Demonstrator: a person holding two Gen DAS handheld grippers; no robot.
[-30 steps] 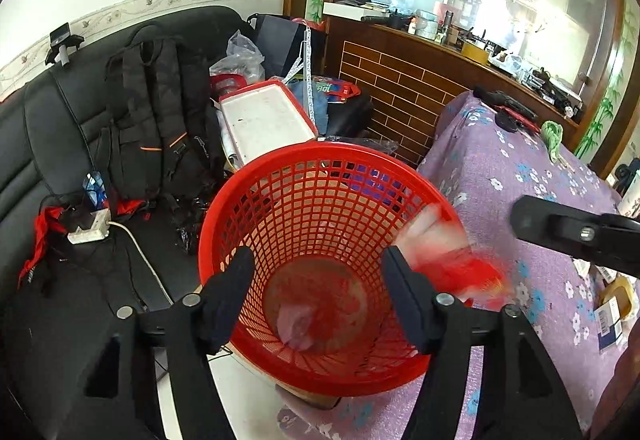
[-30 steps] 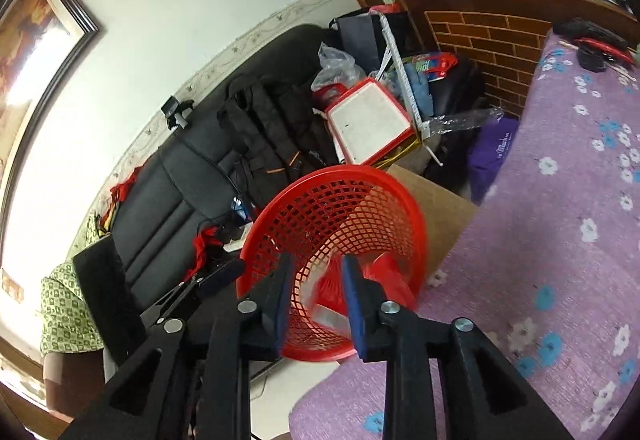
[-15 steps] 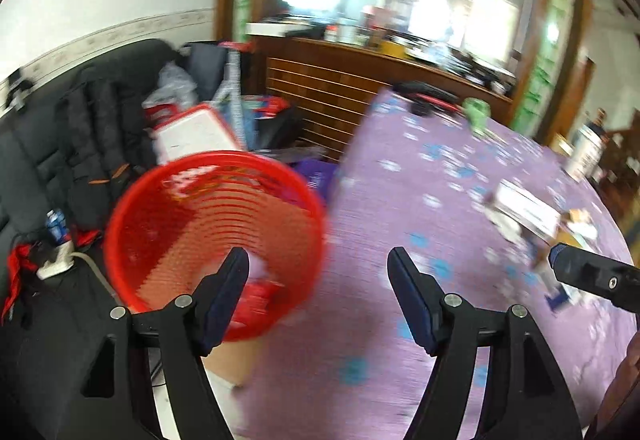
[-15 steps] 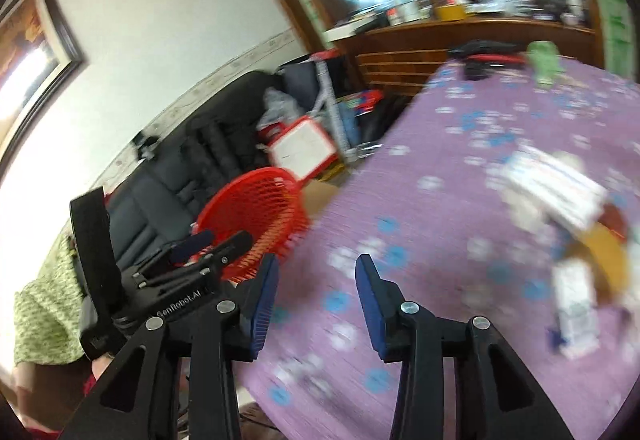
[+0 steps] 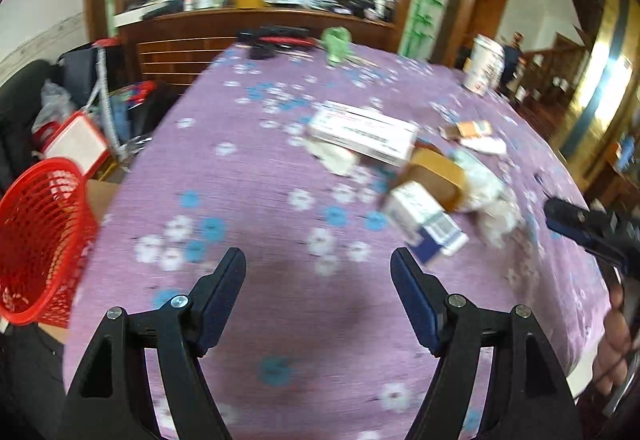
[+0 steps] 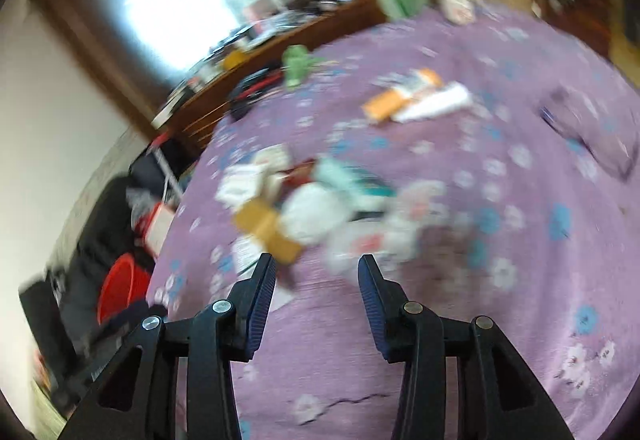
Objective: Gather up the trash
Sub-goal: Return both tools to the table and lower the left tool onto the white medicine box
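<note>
1. Trash (image 5: 424,180) lies in a loose heap on the bench (image 5: 248,176), right of centre in the left wrist view: white cartons, a brown cardboard piece and crumpled white wrapping, all blurred.
2. Red mesh basket (image 5: 36,240) stands off the bench's left edge, well apart from the heap.
3. Left gripper (image 5: 318,280) has its jaws wide apart, having just been opening; nothing is between them, only bare purple flowered cloth below.
4. Right gripper (image 6: 316,284) has its jaws about half apart, having also just been opening, and they are empty; the heap (image 6: 320,208) lies just beyond its fingertips, a brown cardboard piece (image 6: 268,228) near the left finger.
5. Farther right, orange-and-white packets (image 6: 416,96) lie apart from the heap.
6. At the bench's far end lie a green object (image 5: 336,42) and dark tools (image 5: 272,38); a white tub (image 5: 482,66) stands at the right.
</note>
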